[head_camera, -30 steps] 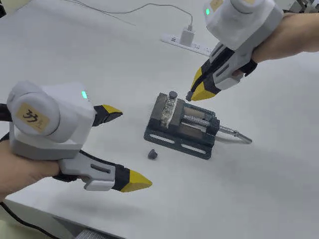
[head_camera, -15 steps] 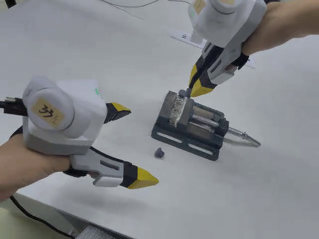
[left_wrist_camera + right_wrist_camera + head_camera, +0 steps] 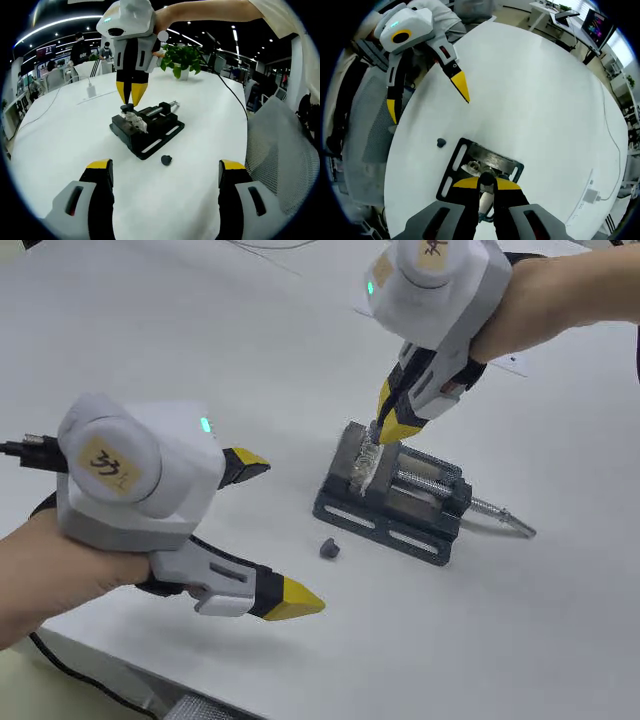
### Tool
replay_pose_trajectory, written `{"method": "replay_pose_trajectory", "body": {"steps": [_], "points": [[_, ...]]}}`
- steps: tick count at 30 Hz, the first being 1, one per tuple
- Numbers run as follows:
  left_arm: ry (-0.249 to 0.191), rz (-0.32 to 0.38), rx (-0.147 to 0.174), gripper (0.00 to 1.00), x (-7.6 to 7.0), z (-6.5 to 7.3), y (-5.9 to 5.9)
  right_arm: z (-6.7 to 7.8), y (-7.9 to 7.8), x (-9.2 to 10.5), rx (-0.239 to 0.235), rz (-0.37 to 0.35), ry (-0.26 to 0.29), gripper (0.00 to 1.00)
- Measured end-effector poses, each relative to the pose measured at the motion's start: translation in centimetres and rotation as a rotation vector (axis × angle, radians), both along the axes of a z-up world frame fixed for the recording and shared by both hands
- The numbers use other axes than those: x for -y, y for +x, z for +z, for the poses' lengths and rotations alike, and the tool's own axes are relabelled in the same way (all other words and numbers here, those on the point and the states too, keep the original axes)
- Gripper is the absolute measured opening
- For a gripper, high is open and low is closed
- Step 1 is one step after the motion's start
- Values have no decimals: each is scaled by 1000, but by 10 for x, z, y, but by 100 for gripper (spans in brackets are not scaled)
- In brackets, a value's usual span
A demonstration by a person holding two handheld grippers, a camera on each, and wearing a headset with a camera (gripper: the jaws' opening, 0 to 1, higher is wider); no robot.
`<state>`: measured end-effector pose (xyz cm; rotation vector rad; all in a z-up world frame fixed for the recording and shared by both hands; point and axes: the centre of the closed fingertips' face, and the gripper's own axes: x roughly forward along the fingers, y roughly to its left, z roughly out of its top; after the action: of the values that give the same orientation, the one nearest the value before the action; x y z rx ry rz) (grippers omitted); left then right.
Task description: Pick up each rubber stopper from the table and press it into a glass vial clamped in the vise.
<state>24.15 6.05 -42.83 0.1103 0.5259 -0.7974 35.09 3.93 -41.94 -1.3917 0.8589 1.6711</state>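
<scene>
Stopper in hand: small dark rubber stopper (image 3: pixel 127 107) pinched at the tips of the right gripper (image 3: pixel 385 430), jaws narrowed onto it
Position: tips point down at the mouth of the glass vial (image 3: pixel 365 465), stopper at or touching the rim (seated or not, I cannot tell), lined up so a push goes straight in
Vise (image 3: pixel 400 505): clamps the vial mouth-up so it resists the press
Loose stopper (image 3: pixel 329 549): on the white table (image 3: pixel 200 340), at 7 o'clock from the vise, near its base
Left gripper (image 3: pixel 280 532): empty, jaws wide, hovering at 8 o'clock from the vise, probably waiting for that loose stopper
</scene>
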Motion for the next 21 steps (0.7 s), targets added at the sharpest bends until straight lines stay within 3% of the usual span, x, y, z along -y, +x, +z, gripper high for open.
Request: {"method": "replay_pose_trajectory", "body": {"steps": [10, 21], "points": [[-7, 4, -16, 85, 0, -5, -2, -10, 4, 0, 15, -2, -29, 5], [-15, 11, -30, 84, -2, -9, -4, -10, 5, -2, 9, -24, -41, 5]]}}
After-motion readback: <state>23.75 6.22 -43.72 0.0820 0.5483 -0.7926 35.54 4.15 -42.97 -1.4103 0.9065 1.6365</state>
